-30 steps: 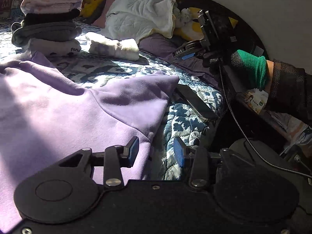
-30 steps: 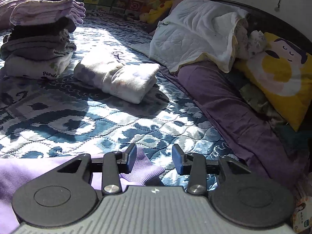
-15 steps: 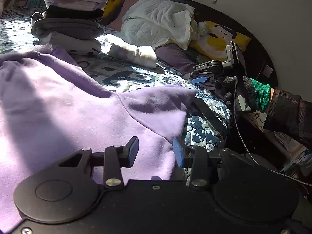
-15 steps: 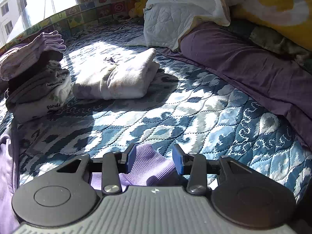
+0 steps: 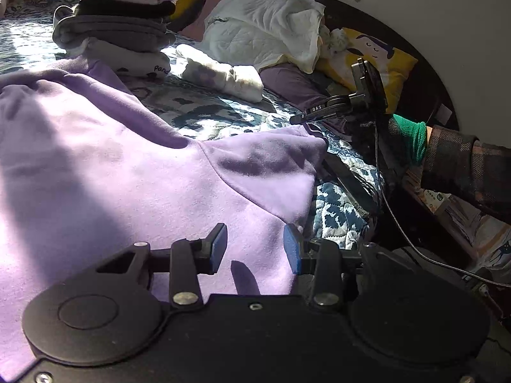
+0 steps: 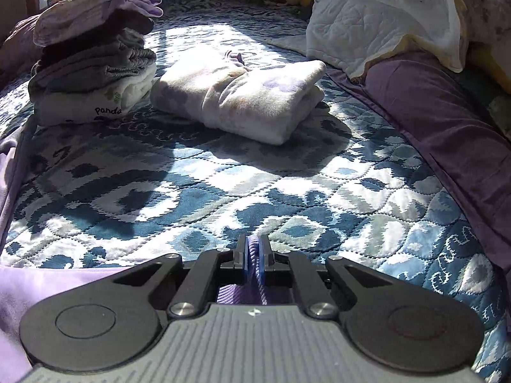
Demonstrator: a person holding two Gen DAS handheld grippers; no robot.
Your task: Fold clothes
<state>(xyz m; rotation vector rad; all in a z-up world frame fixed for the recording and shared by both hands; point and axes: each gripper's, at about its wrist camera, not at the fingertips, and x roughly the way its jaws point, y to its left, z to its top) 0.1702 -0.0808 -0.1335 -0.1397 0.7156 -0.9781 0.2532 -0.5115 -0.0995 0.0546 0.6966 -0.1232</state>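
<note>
Pinching the purple sweatshirt point(image 5: 127, 166) sleeve's ribbed cuff point(image 6: 254, 249), right claw point(image 6: 253, 257); left claw point(image 5: 255, 247) wide.

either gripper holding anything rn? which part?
Right gripper is shut on the purple sweatshirt, pinching its ribbed sleeve cuff. Left gripper is open over the sweatshirt, holding nothing.

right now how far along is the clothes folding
Done: a stack of folded clothes and a folded floral piece sit on the quilt. In hand: the right gripper is shut on the purple sweatshirt at its ribbed cuff; the left gripper is open over the body. Left: the sweatshirt lies spread out, unfolded.
</note>
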